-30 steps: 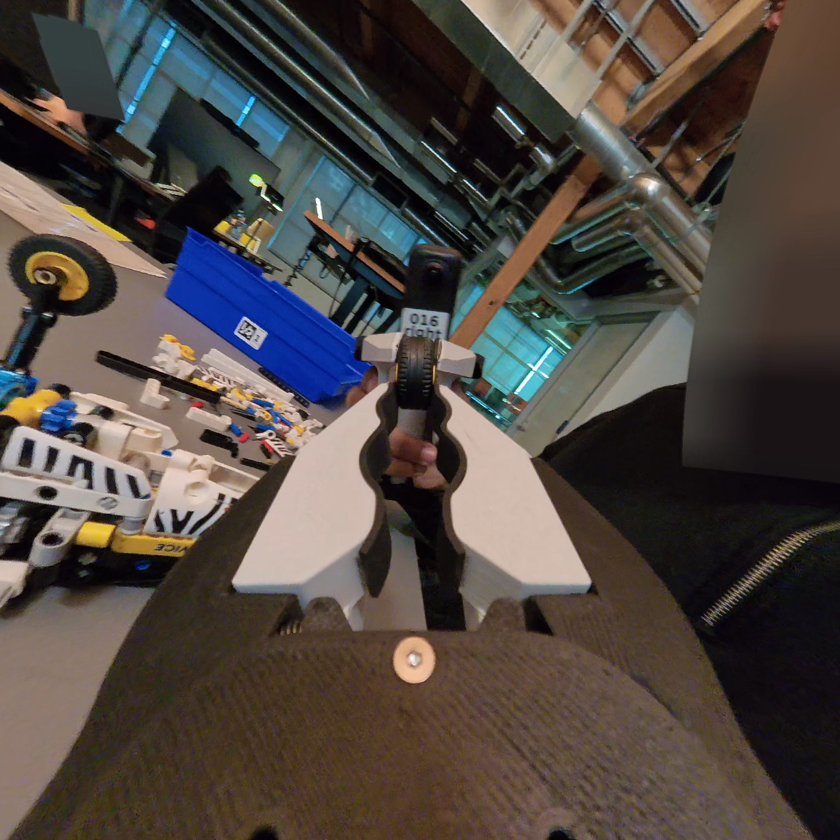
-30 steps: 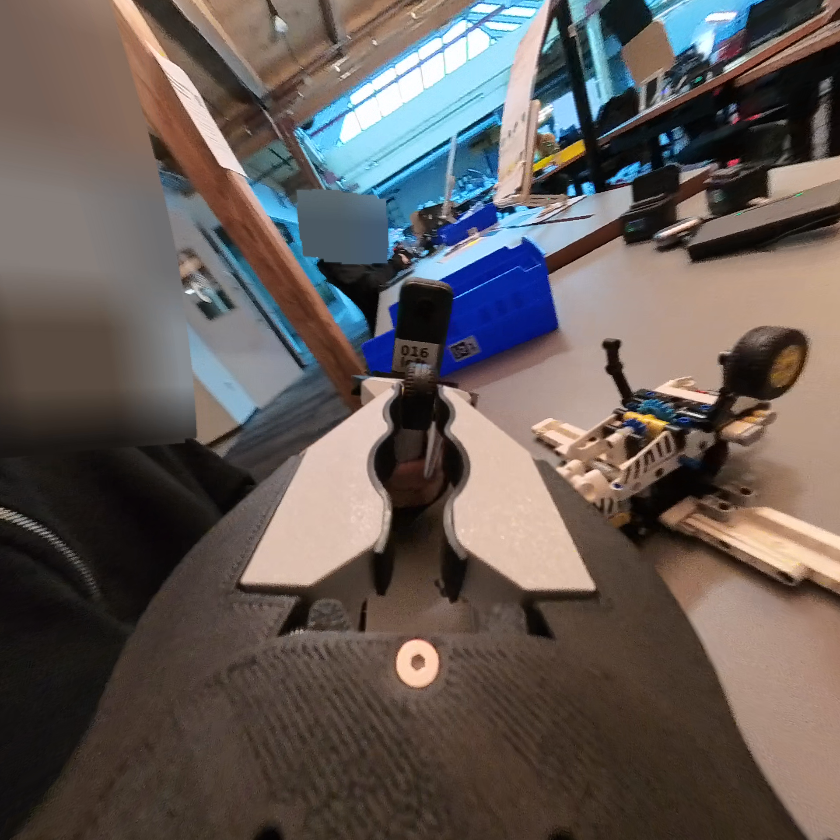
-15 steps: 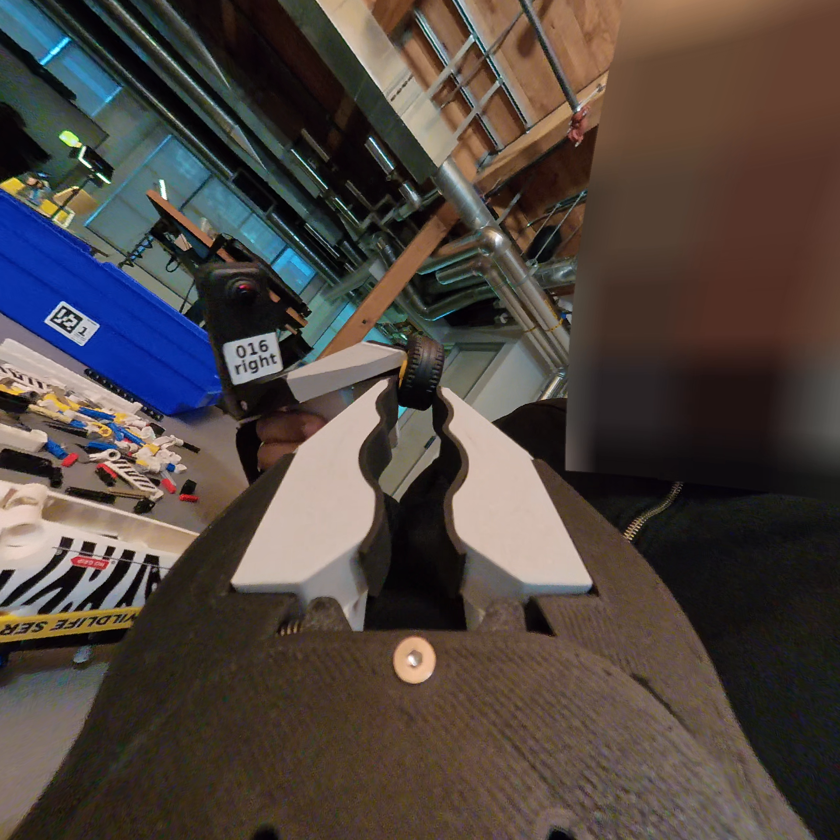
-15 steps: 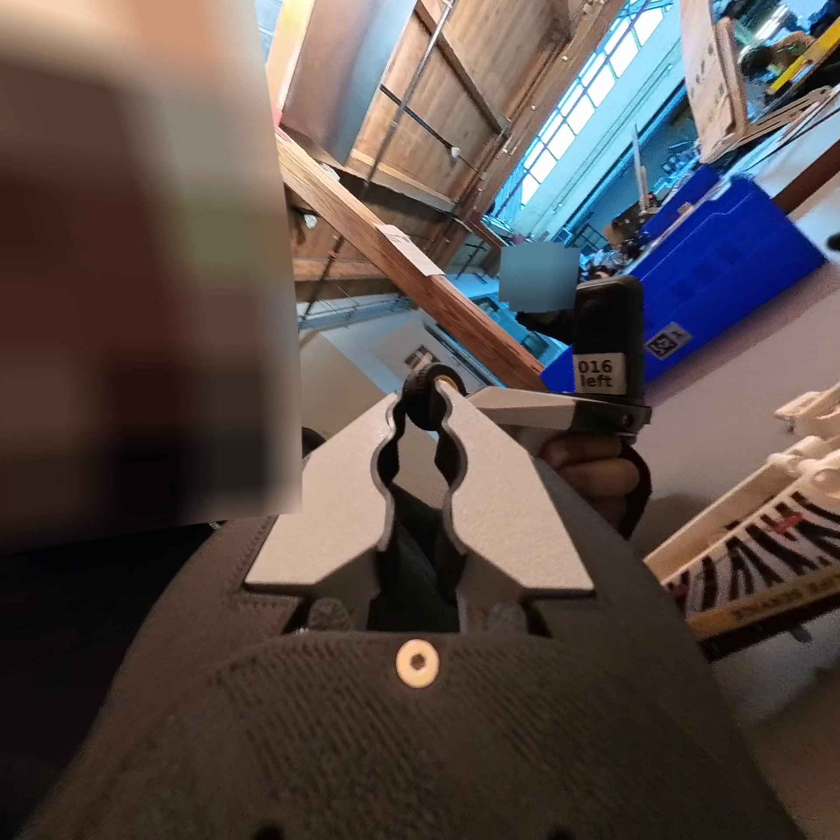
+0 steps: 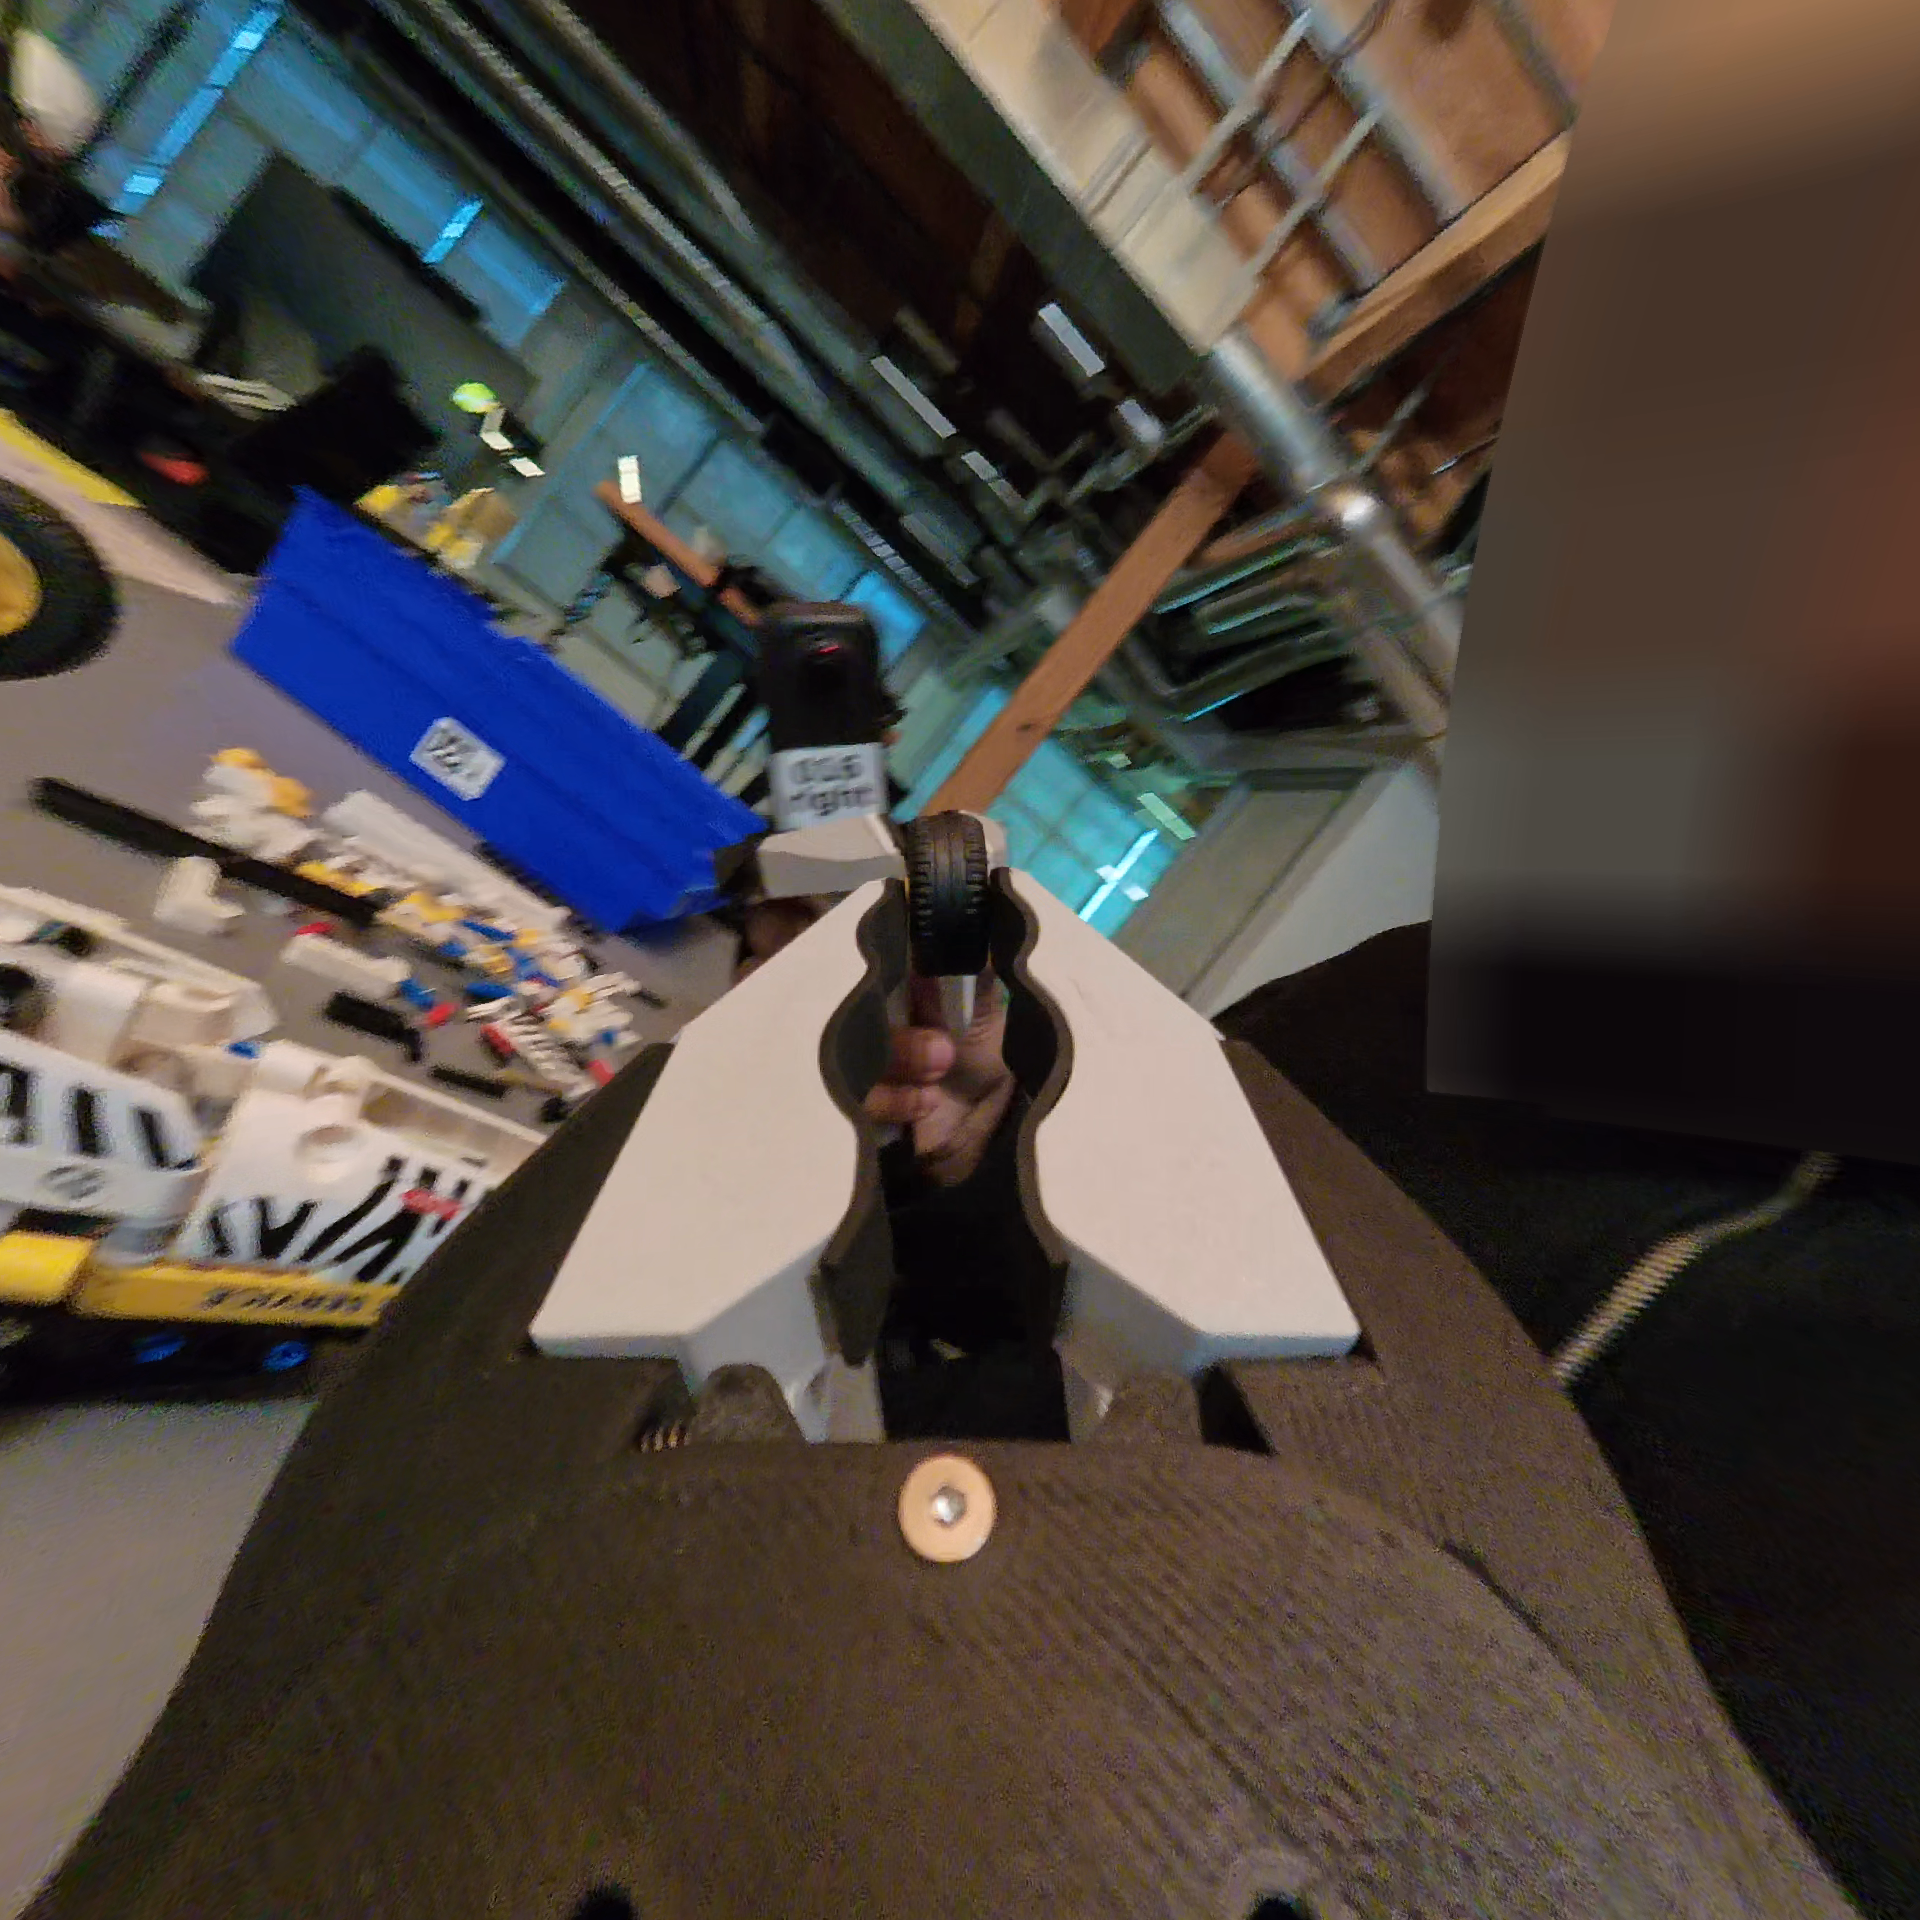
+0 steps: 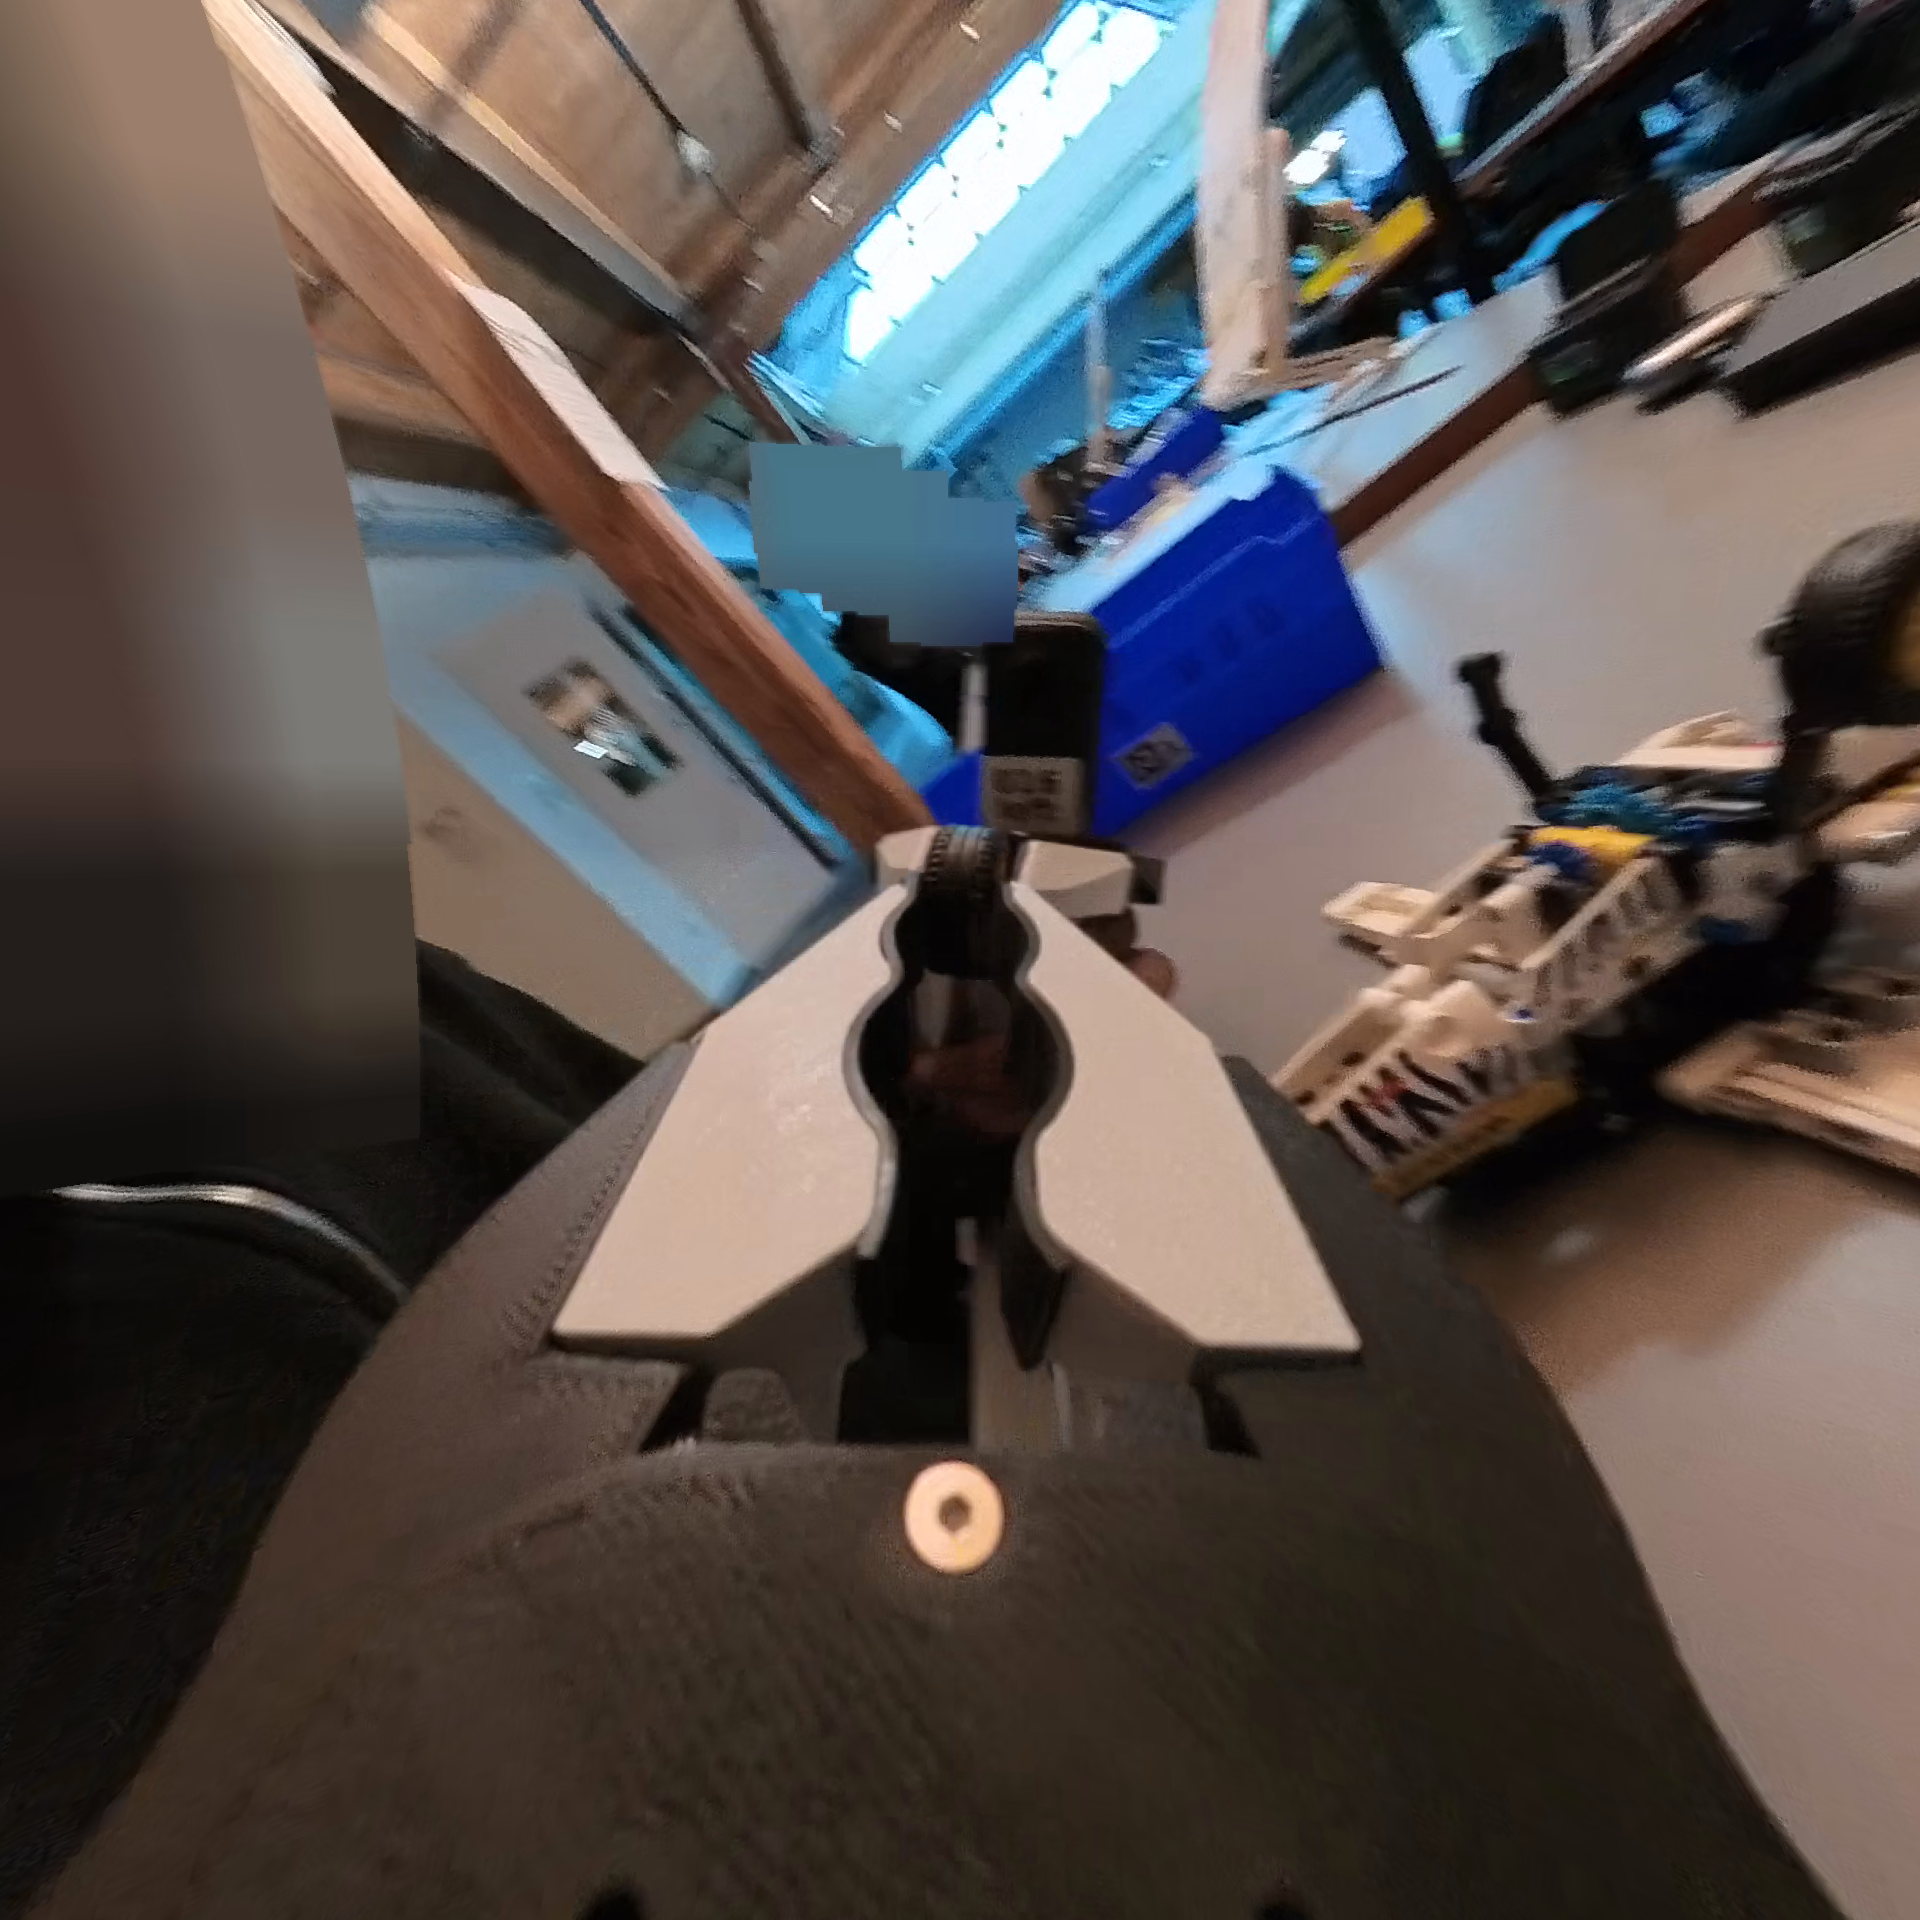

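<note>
Both grippers are raised off the table (image 6: 1621,582), tips facing each other. The left gripper (image 5: 948,896) and the right gripper (image 6: 966,883) both clamp one small black tyre (image 5: 945,894), held between them beside the toy vehicle (image 6: 1621,935).

a black and yellow wheel (image 5: 31,592) is cut by the left edge; the loose pieces (image 5: 447,966) blur beyond telling
</note>
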### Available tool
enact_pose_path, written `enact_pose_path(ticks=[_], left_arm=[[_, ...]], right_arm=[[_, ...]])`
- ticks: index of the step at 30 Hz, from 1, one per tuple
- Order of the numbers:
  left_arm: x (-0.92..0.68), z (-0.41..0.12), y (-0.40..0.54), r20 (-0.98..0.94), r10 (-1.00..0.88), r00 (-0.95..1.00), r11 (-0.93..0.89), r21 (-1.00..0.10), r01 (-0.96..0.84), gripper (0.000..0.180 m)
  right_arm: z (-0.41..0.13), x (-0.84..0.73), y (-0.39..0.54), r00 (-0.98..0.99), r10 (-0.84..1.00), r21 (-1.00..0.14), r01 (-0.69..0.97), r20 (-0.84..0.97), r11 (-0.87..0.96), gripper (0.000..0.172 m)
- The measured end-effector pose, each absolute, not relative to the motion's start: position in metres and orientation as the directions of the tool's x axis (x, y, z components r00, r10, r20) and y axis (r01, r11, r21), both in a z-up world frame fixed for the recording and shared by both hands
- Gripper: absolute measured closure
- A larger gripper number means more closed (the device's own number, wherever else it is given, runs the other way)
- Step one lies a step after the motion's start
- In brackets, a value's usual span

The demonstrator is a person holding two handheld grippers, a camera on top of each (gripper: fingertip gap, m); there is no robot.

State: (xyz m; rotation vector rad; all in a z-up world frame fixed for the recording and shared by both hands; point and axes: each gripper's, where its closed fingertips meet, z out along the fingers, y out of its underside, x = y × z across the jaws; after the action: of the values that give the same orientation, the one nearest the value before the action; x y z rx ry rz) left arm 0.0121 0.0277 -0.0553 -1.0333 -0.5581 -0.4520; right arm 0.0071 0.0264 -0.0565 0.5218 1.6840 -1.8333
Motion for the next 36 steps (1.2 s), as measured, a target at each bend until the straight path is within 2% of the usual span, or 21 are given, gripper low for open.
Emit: enact_pose_path(ticks=[5,8,12,13,14,15,16,18,19,22,24,26,27,31,36], left_arm=[[0.002,-0.064,0.03,0.633,0.054,0.772,0.437,-0.71,0.552,0.168],[-0.003,-0.066,0.029,0.627,0.131,0.768,0.439,-0.732,0.522,0.168],[-0.013,-0.074,0.031,0.563,0.335,0.756,0.413,-0.808,0.42,0.168],[-0.014,-0.075,0.031,0.551,0.367,0.75,0.411,-0.819,0.401,0.168],[-0.019,-0.08,0.029,0.533,0.439,0.723,0.393,-0.838,0.379,0.169],[-0.034,-0.103,0.021,0.463,0.614,0.64,0.301,-0.886,0.352,0.169],[-0.038,-0.115,0.018,0.404,0.674,0.619,0.236,-0.911,0.338,0.168],[-0.023,-0.078,0.019,0.582,0.421,0.696,0.463,-0.798,0.386,0.168],[-0.022,-0.073,0.014,0.565,0.429,0.705,0.474,-0.805,0.357,0.168],[-0.014,-0.065,0.014,0.475,0.435,0.765,0.428,-0.856,0.288,0.169],[-0.005,-0.056,0.018,0.501,0.313,0.807,0.468,-0.82,0.328,0.169],[0.007,-0.051,0.025,0.498,0.206,0.843,0.47,-0.806,0.361,0.169],[0.012,-0.049,0.029,0.489,0.177,0.854,0.463,-0.807,0.367,0.17],[0.026,-0.048,0.039,0.416,0.161,0.895,0.383,-0.862,0.332,0.169],[0.044,-0.047,0.045,0.338,0.092,0.936,0.306,-0.904,0.297,0.17]], right_arm=[[-0.064,-0.002,0.028,-0.911,0.109,-0.91,0.408,-0.399,0.075,0.161],[-0.068,-0.008,0.029,-0.923,0.179,-0.926,0.362,-0.341,0.106,0.162],[-0.075,-0.016,0.032,-0.928,0.304,-0.951,0.271,-0.217,0.148,0.163],[-0.074,-0.016,0.032,-0.932,0.32,-0.96,0.229,-0.168,0.163,0.172],[-0.062,0.002,0.025,-0.962,0.219,-0.975,0.19,-0.162,0.116,0.172],[-0.044,0.027,0.016,-0.972,0.077,-0.973,0.228,-0.224,0.042,0.172],[-0.045,0.031,0.009,-0.977,0.102,-0.977,0.194,-0.185,0.089,0.172],[-0.046,-0.002,0.025,-0.93,0.35,-0.977,-0.033,0.108,0.212,0.172],[-0.036,-0.007,0.033,-0.929,0.359,-0.985,-0.024,0.085,0.171,0.172],[-0.027,-0.01,0.044,-0.957,0.226,-0.98,0.196,-0.181,0.041,0.172],[-0.033,-0.004,0.042,-0.947,0.124,-0.954,0.3,-0.296,0.022,0.144],[-0.041,0.004,0.036,-0.945,0.068,-0.946,0.323,-0.32,0.028,0.133],[-0.046,0.008,0.033,-0.952,0.064,-0.953,0.301,-0.298,0.042,0.133],[-0.043,0.023,0.034,-0.984,0.022,-0.981,0.179,-0.178,0.074,0.16],[-0.045,0.044,0.036,-0.98,-0.105,-0.976,0.148,-0.166,0.161,0.157]])
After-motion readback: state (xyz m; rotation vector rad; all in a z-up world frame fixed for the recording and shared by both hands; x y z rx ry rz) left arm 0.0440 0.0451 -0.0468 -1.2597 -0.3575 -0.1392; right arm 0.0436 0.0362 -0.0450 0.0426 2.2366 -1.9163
